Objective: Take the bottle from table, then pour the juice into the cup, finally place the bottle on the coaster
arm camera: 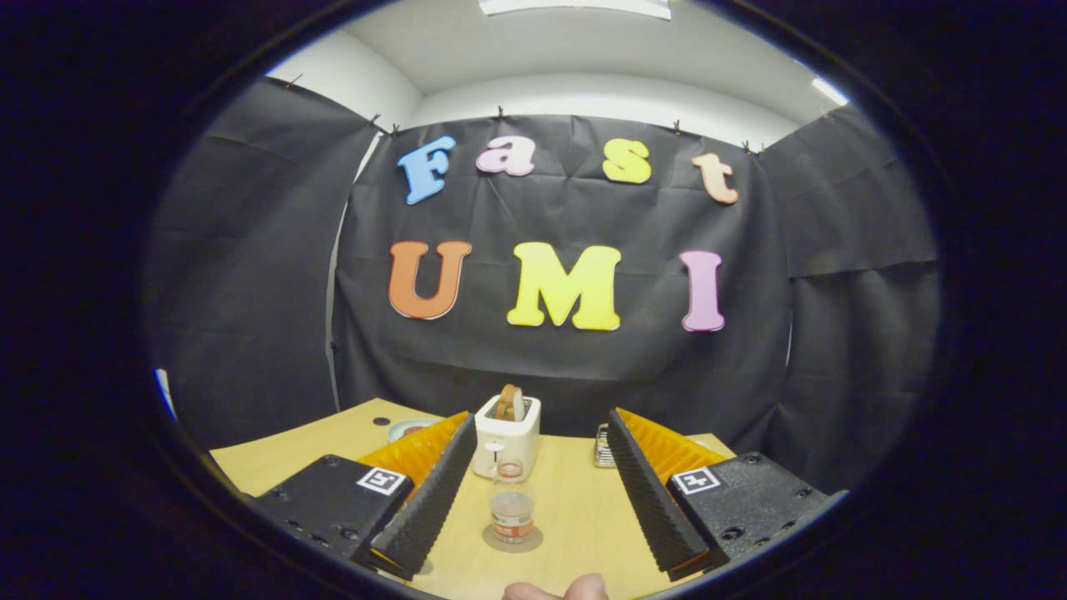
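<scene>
A white toaster (506,446) stands on the light wooden table (583,517) near its far edge, with a slice of toast (508,402) sticking up from its slot. To its left lies a small pale dish (406,428). To its right sits a small metallic item (603,447), partly hidden.

Dish (408,428) half hidden behind left finger (425,492); ridged metal thing (603,447) mostly hidden behind right finger (654,500), kind unclear; bottle (511,507) clear, its outline against toaster (506,436) hard to tell; cup not made out; fingertip (557,589) cut off at near rim; jaws apart, bodies cropped.
</scene>
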`<state>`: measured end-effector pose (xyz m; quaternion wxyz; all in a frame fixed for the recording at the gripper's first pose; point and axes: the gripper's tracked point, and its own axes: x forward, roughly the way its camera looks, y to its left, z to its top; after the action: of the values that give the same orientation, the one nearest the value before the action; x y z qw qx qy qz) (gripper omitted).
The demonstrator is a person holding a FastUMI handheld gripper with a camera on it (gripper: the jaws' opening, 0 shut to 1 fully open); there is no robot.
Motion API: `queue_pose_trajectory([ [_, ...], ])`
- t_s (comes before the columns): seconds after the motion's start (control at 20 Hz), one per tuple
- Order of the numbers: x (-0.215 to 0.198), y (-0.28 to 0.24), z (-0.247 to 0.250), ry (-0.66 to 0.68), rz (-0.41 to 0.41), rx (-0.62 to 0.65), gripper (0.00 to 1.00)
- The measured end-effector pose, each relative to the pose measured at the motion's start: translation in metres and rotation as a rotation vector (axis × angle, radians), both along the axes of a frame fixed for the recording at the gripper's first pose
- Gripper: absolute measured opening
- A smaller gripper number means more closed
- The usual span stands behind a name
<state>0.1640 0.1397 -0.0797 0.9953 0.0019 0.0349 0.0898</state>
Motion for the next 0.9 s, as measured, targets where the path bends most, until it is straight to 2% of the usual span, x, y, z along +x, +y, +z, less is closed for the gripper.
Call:
queue_pose_trajectory([
  [0.15,-0.042,-0.025,0.035,-0.035,-0.026,-0.028,1.0],
  [0.35,-0.102,-0.051,0.059,-0.048,-0.04,-0.002,1.0],
  [0.65,-0.165,-0.088,0.045,-0.029,-0.104,0.074,1.0],
  [0.9,-0.189,-0.107,0.044,-0.05,-0.145,0.046,1.0],
])
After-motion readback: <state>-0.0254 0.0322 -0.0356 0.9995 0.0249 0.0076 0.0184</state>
